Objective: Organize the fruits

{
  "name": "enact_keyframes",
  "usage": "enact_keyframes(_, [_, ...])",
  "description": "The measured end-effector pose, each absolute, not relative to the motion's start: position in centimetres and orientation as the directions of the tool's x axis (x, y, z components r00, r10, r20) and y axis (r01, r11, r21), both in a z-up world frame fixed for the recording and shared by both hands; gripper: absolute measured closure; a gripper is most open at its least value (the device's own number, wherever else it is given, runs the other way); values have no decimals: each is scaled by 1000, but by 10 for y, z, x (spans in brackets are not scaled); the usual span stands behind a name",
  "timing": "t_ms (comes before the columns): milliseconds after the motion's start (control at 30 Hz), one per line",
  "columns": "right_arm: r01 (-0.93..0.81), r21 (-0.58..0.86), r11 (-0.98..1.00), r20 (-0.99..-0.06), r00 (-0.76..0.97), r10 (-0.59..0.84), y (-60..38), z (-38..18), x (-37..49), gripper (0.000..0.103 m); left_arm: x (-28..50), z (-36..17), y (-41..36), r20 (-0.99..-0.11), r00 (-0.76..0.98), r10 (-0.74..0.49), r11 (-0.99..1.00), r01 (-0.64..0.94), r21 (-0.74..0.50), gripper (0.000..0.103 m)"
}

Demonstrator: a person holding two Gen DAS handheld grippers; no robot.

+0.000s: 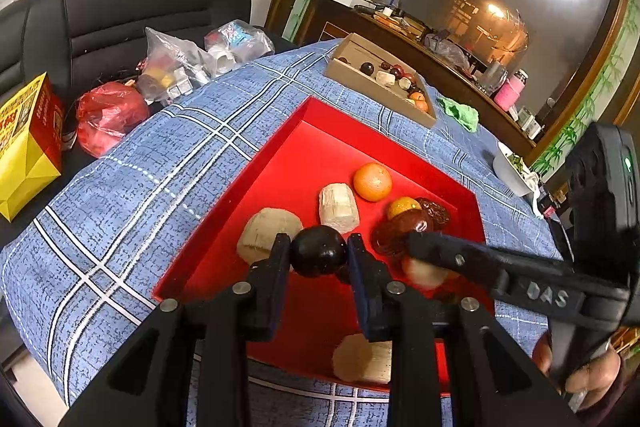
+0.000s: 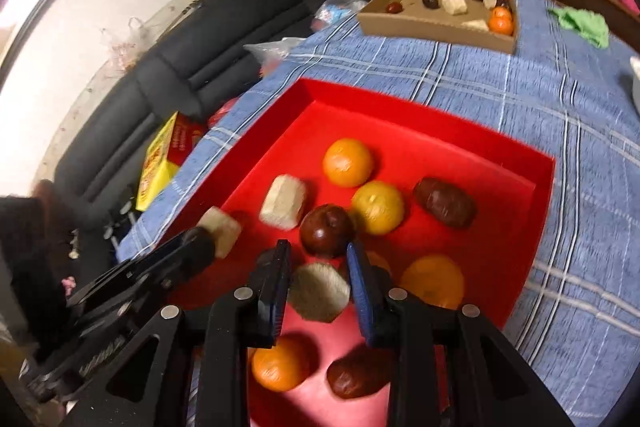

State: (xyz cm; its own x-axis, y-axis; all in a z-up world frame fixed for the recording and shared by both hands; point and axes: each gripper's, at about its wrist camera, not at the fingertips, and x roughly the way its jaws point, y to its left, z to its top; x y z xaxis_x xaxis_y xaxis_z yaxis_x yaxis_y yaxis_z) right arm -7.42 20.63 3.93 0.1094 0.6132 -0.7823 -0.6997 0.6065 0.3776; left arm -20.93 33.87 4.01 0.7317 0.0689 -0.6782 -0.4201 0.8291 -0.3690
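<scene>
A red tray (image 1: pixel 280 163) on the blue plaid cloth holds oranges, pale cut chunks and dark brown fruits. My left gripper (image 1: pixel 319 247) is shut on a dark round fruit (image 1: pixel 318 251) held over the tray. My right gripper (image 2: pixel 318 269) is shut on a pale chunk (image 2: pixel 318 293) above the tray (image 2: pixel 536 211). An orange (image 2: pixel 348 161), a yellow-orange fruit (image 2: pixel 378 207) and a dark apple-like fruit (image 2: pixel 328 231) lie just ahead of it. The right gripper also shows in the left wrist view (image 1: pixel 416 243), low over the brown fruits.
A cardboard tray (image 1: pixel 384 95) with several small fruits and chunks stands at the far side (image 2: pixel 436 23). A green cloth (image 1: pixel 460 113) and a white bowl (image 1: pixel 510 171) lie at right. Bags (image 1: pixel 108 117) and a yellow box (image 1: pixel 28 143) sit left, off the table.
</scene>
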Motion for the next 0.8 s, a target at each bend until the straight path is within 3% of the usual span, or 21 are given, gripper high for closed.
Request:
enact_keyframes(100, [-677, 445, 586, -765, 54, 642, 199, 39, -77, 63, -213, 44, 338, -667, 741, 84, 824, -428, -372, 48])
enact_keyframes(267, [-641, 474, 604, -734, 91, 673, 175, 46, -80, 57, -220, 58, 334, -649, 753, 107, 828, -429, -361, 41])
enact_keyframes(333, [-645, 437, 627, -729, 154, 667, 160, 54, -85, 50, -222, 64, 328, -640, 757, 130, 838, -429, -337, 37])
enact_keyframes(400, [-646, 397, 652, -719, 222, 658, 143, 61, -91, 41, -223, 74, 316, -626, 758, 184, 859, -434, -273, 36])
enact_keyframes(467, [-630, 348, 694, -713, 302, 633, 124, 66, -98, 41, -223, 84, 299, -605, 753, 259, 874, -449, -185, 30])
enact_keyframes(533, [-616, 314, 723, -705, 358, 612, 109, 69, -104, 41, -223, 94, 278, -564, 738, 370, 868, -492, -74, 14])
enact_keyframes(633, [-595, 270, 757, -691, 428, 583, 90, 74, -110, 39, -228, 109, 253, -472, 702, 534, 814, -578, 62, 0])
enact_keyframes(800, [-573, 234, 785, -656, 503, 563, 66, 79, -125, 28, -232, 121, 216, -361, 638, 680, 723, -665, 188, 0])
